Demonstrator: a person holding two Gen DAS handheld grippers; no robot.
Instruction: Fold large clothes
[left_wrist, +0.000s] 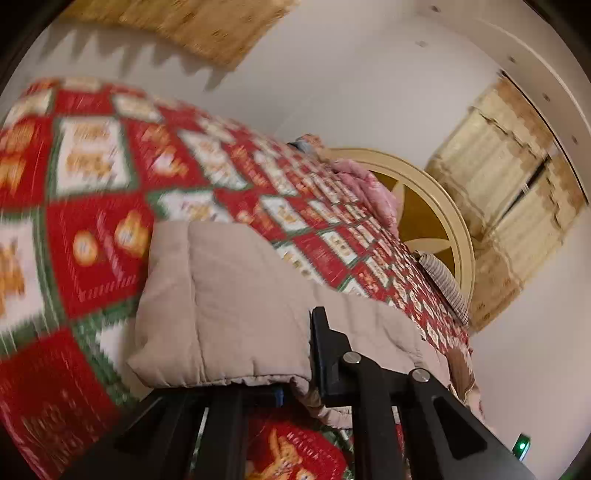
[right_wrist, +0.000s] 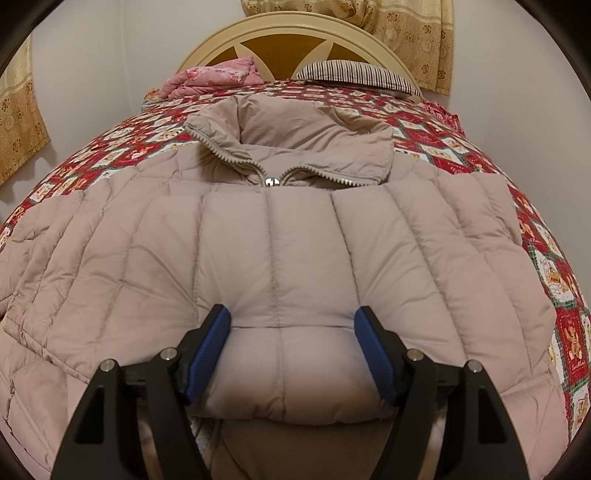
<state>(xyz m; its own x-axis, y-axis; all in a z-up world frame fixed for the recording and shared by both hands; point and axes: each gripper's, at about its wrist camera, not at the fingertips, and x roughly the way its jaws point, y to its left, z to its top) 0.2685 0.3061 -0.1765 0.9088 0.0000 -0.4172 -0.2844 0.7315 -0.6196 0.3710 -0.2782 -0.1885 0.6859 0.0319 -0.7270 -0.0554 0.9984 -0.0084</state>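
Note:
A beige quilted puffer jacket (right_wrist: 280, 229) lies front up on the bed, zipped, its collar (right_wrist: 295, 144) toward the headboard. My right gripper (right_wrist: 293, 317) straddles a puffy fold of the jacket's near hem, and both blue pads (right_wrist: 210, 350) press into its sides. In the blurred left wrist view a corner of the jacket (left_wrist: 229, 302) drapes over my left gripper (left_wrist: 299, 369). Its jaws are closed on the fabric edge; one black finger (left_wrist: 325, 343) shows above the cloth and the other is mostly hidden below it.
The bed is covered by a red, white and green patterned quilt (right_wrist: 569, 325). A pink folded cloth (right_wrist: 218, 79) and a striped pillow (right_wrist: 354, 74) lie by the round cream headboard (right_wrist: 288, 26). Beige curtains (right_wrist: 413, 40) hang behind, against white walls.

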